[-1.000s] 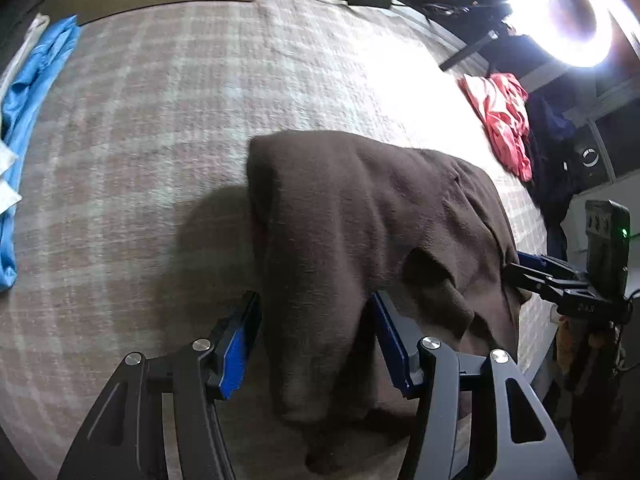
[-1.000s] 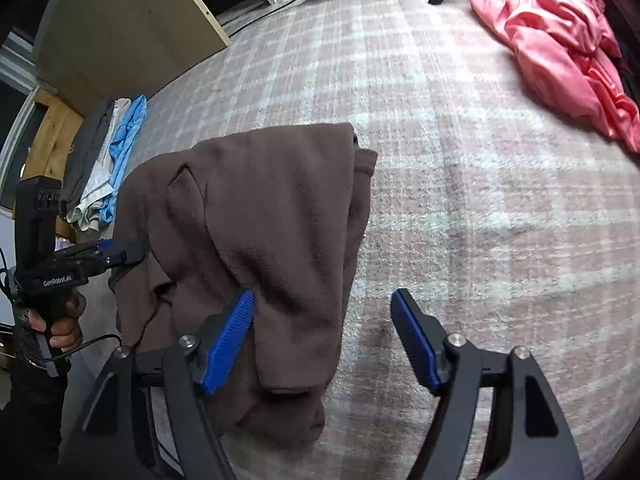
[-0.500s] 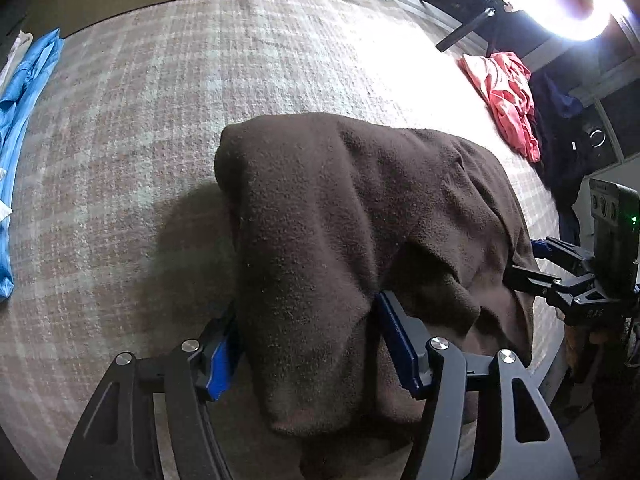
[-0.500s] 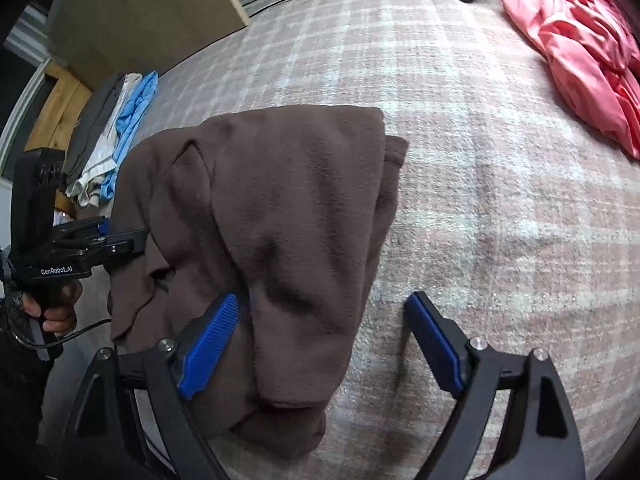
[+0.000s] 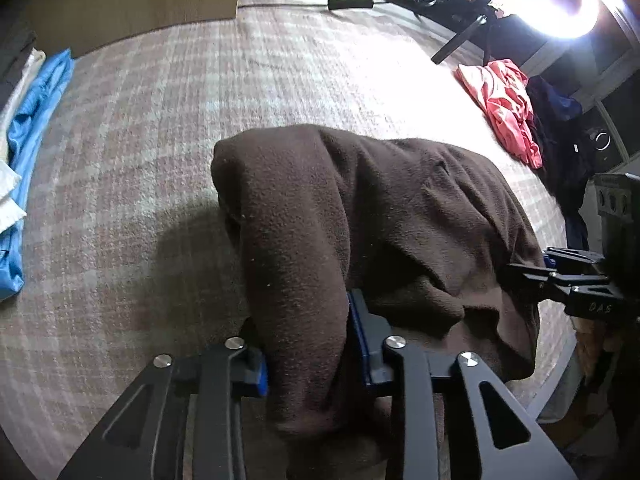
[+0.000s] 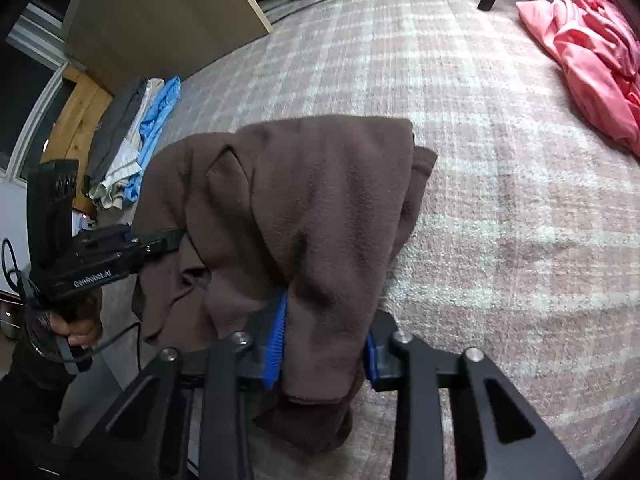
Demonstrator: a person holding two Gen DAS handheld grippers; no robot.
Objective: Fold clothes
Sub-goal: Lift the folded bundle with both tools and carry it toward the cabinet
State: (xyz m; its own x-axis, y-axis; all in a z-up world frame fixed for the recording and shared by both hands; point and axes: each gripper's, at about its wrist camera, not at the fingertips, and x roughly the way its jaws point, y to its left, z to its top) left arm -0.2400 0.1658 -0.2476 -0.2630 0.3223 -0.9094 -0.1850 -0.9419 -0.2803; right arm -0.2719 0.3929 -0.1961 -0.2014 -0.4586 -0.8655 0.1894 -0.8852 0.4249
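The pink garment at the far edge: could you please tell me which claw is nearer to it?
Right. The right claw, gripping the brown fleece, sits on the side toward the pink garment. The left claw grips the fleece's opposite end, farther away.

We are looking at a bed (image 6: pixel 500 200) covered in a pink-and-white plaid blanket. A brown fleece (image 5: pixel 360 208) is lying near the near edge, its front portion hanging over that edge. A crumpled pink garment (image 6: pixel 592 64) is lying toward the far right corner, well apart from the fleece. Along the left edge a stack is sitting: a blue garment (image 6: pixel 158 116), a white one (image 6: pixel 120 160) and a grey one (image 6: pixel 116 128), side by side and touching. The middle is lying bare.
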